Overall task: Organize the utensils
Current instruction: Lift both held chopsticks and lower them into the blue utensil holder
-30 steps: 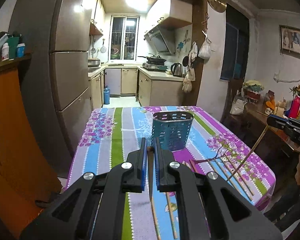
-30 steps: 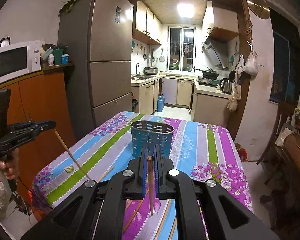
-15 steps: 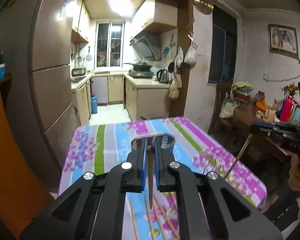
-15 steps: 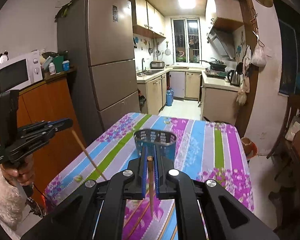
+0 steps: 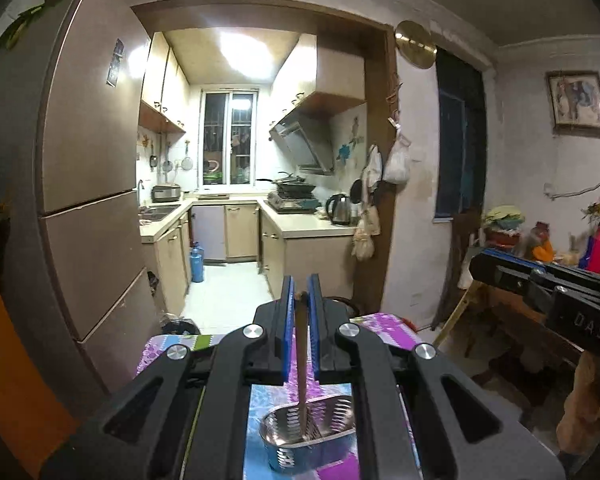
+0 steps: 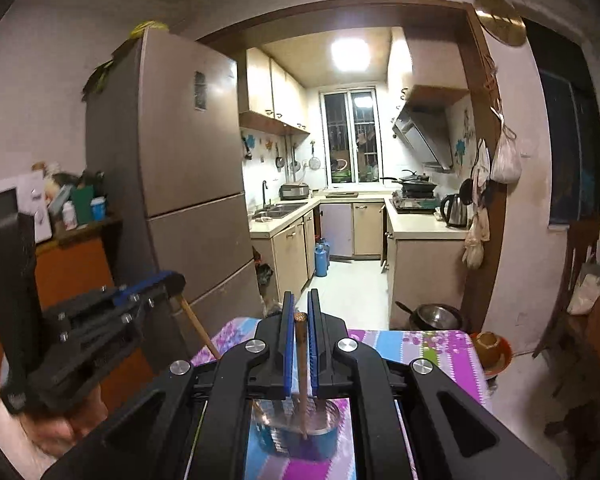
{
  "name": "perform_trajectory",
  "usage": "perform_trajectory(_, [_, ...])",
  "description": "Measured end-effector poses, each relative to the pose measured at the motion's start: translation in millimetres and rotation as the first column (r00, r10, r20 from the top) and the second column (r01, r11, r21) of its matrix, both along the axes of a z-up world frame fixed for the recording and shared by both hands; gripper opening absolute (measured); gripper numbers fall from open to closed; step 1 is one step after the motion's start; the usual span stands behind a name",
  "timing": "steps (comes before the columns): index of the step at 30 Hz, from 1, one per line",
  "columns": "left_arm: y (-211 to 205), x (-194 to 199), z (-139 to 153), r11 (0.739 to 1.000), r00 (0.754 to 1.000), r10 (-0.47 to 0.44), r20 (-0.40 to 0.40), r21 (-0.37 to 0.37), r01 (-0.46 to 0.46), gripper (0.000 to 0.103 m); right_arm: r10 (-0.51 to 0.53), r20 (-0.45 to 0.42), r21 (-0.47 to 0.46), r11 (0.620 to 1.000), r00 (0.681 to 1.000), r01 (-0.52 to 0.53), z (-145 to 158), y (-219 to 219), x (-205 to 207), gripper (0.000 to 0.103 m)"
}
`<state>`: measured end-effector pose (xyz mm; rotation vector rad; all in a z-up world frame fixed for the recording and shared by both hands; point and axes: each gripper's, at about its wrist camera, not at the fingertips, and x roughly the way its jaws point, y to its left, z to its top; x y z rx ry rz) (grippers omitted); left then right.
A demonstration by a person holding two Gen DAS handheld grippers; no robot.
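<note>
Kitchen doorway behind striped tablecloth (image 5: 384, 322). Both grippers, left (image 5: 299, 300) and right (image 6: 299, 312), each pinch a chopstick (image 5: 301, 360) above the holder (image 5: 308, 436). Risk: tips could collide or miss the rim.

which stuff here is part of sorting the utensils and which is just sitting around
Part of the job:
left gripper, shut on a chopstick
right gripper, shut on a second chopstick
perforated blue holder on the table

Just sitting around:
fridge
kettle
microwave
</note>
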<state>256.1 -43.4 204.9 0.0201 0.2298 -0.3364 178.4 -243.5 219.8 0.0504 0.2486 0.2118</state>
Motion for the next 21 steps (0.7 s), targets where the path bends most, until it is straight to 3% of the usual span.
perform_trajectory(9, [-7,42,-43,1.000,0.999,0.008,-0.049,0.026,-0.006,0.005,-0.057,-0.058,0.000,0.998,0.997,0.057,-49,15,63,0.007])
perform_trajectory(18, [-5,63,-90,0.999,0.988,0.050,-0.144,0.025,-0.047,0.006,-0.058,-0.203,0.006,0.998,0.977,0.060,-98,29,94,0.008])
perform_trajectory(19, [-5,65,-92,0.999,0.986,0.050,-0.157,0.026,-0.046,0.006,-0.059,-0.213,0.005,0.998,0.975,0.061,-100,30,94,0.009])
perform_trajectory(21, [-2,62,-93,0.998,0.986,0.051,-0.159,0.030,-0.047,0.007,-0.067,-0.213,0.002,0.998,0.975,0.069,-101,30,91,0.022])
